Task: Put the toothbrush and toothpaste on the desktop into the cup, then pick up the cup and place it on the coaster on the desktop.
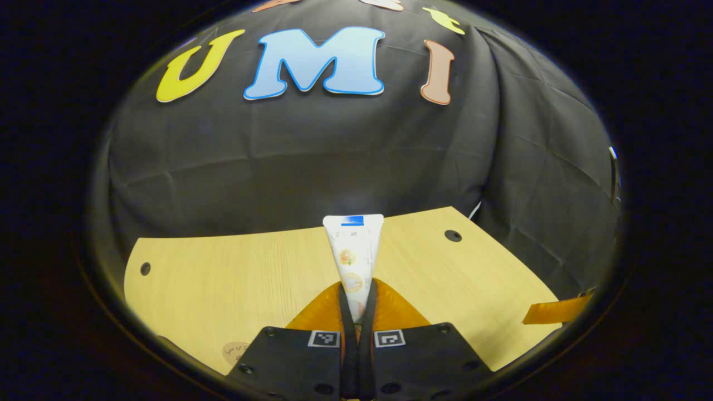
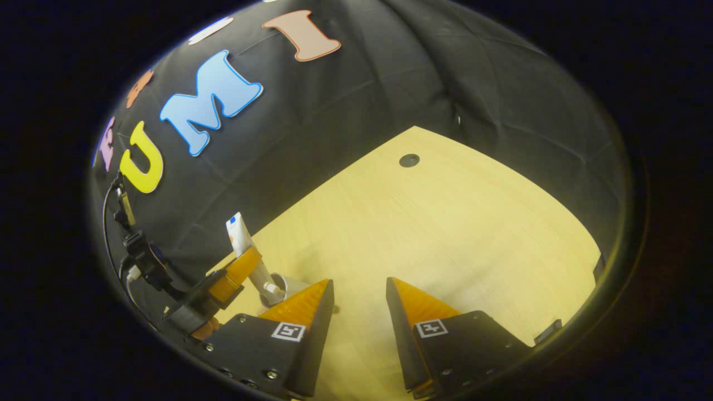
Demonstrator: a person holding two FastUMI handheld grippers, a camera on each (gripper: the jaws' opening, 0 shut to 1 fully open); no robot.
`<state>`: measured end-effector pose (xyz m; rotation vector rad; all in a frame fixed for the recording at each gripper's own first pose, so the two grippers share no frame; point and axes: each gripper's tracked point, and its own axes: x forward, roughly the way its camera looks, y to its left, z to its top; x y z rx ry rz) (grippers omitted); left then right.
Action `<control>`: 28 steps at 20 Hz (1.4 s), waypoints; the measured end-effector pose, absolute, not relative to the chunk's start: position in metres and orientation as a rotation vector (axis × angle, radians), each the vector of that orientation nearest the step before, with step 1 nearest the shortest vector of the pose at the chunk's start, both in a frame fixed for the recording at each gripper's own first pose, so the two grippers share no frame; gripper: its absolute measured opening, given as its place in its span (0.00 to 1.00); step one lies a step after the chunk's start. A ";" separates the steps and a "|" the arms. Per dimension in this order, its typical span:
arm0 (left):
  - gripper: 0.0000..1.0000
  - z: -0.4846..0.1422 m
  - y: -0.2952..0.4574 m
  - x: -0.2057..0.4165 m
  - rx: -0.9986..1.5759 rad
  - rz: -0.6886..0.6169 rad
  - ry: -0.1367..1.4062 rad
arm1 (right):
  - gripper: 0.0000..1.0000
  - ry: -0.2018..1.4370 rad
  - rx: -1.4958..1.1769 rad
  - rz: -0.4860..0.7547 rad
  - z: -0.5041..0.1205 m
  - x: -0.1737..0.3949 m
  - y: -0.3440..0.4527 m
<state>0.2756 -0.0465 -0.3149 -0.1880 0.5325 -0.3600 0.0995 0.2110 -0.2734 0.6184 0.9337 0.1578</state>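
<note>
My left gripper (image 1: 356, 301) is shut on the white toothpaste tube (image 1: 354, 245), whose flat crimped end sticks up beyond the orange fingers. In the right gripper view the left gripper (image 2: 244, 266) holds the toothpaste tube (image 2: 240, 233) tilted, cap end down, with the cap at the mouth of a pale cup (image 2: 288, 285). The cup stands on the wooden desktop (image 2: 434, 223), partly hidden behind my right gripper's left finger. My right gripper (image 2: 359, 285) stands open just right of the cup, nothing between its fingers.
A round beige disc (image 1: 236, 351) lies at the near left of the desktop (image 1: 223, 273), partly cut off. Dark holes (image 1: 453, 235) mark the desktop's corners. An orange finger (image 1: 557, 311) of the other gripper pokes in at the right edge. Black cloth walls close the back and right.
</note>
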 end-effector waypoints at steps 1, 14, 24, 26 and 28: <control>0.08 -0.315 -0.044 0.274 -0.194 -0.351 0.537 | 0.57 0.935 0.621 0.153 -0.275 0.100 0.210; 0.57 -0.317 -0.039 0.258 -0.206 -0.340 0.542 | 0.53 0.947 0.639 0.175 -0.277 0.103 0.219; 0.98 -0.306 -0.026 0.239 -0.211 -0.328 0.532 | 0.57 0.966 0.593 0.243 -0.275 0.103 0.234; 0.98 -0.303 -0.021 0.236 -0.207 -0.321 0.527 | 0.53 0.971 0.583 0.260 -0.276 0.102 0.238; 1.00 -0.301 -0.016 0.233 -0.202 -0.311 0.523 | 0.57 0.975 0.567 0.286 -0.275 0.104 0.243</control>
